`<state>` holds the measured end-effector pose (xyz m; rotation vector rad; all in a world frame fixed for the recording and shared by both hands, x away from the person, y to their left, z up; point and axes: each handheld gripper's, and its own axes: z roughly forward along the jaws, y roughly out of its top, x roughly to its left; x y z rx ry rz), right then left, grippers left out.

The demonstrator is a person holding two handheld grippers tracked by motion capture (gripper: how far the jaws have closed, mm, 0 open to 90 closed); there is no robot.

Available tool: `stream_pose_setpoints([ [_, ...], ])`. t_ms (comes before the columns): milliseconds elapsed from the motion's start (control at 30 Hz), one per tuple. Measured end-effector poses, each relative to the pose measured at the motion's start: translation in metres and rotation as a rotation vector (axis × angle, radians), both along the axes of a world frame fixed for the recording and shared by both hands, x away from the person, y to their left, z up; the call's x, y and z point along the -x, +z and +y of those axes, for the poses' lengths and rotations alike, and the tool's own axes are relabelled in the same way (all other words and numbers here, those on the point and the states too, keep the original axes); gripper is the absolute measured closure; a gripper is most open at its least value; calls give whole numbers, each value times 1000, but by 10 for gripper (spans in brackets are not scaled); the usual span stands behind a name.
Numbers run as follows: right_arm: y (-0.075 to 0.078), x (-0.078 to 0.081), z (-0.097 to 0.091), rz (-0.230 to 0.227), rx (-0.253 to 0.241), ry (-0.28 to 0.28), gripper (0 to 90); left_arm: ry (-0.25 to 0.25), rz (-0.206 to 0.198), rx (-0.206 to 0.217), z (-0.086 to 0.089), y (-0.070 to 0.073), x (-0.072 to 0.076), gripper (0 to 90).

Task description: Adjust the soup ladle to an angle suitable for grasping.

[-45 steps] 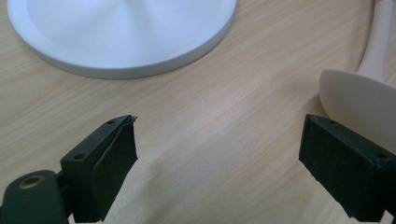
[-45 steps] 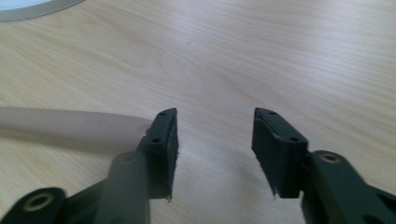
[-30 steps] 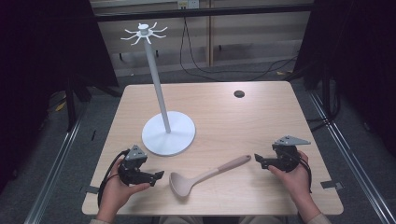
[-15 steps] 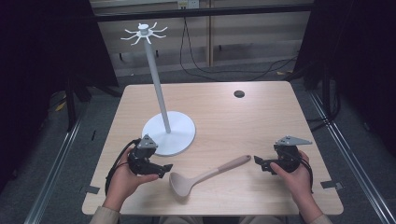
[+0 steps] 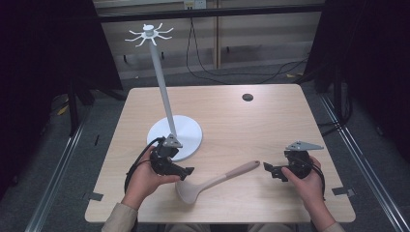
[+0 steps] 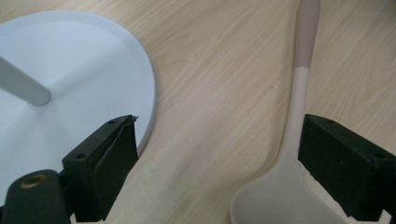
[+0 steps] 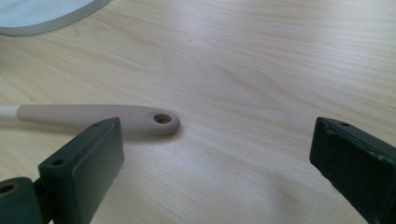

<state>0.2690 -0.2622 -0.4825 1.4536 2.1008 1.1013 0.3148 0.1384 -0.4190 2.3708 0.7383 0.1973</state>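
Note:
A beige ladle [image 5: 217,180] with a pinkish handle lies flat near the table's front edge, bowl to the left. My left gripper [image 5: 187,171] hovers open just left of the bowl, in front of the white stand's round base [image 5: 186,129]. In the left gripper view the ladle's neck [image 6: 294,112] runs along the inside of the right jaw, untouched, with the gripper [image 6: 217,122] wide. My right gripper [image 5: 267,169] sits open just right of the handle's end; its jaws have just been opening, with nothing between them. The holed handle tip [image 7: 156,119] lies ahead of its left jaw, the gripper [image 7: 217,127] over bare wood.
The stand's thin pole rises to a ring of hooks [image 5: 149,34] at the back left. A small black disc [image 5: 247,97] is set in the wooden table [image 5: 232,125] at the far right. Cables run over the floor behind; dark curtains flank both sides.
My left hand has moved right and away from the front edge, rising a little, to the stand's base and the ladle bowl. The right hand and the ladle have kept still.

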Motion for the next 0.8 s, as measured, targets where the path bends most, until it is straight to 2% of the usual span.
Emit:
stream_pose_setpoints([
  [200, 1, 1, -2, 0, -3, -1, 29, -16, 16, -4, -15, -2, -1, 127],
  [333, 1, 1, -3, 4, -9, -4, 29, -43, 27, -15, -22, -3, -2, 143],
  [400, 1, 1, -3, 3, -10, -3, 29, -73, 37, -24, -31, -3, -2, 150],
  [500, 1, 1, -3, 5, -13, -3, 30, -79, 45, -27, -36, -4, -1, 157],
  [533, 0, 1, -2, 6, -14, -1, 30, -99, 41, -44, -41, -4, -1, 169],
  [733, 0, 0, -2, 7, -17, 5, 31, -134, 47, -62, -50, -4, -2, 221],
  [800, 0, 0, -2, 8, -19, 3, 32, -141, 61, -71, -56, -6, -1, 236],
])
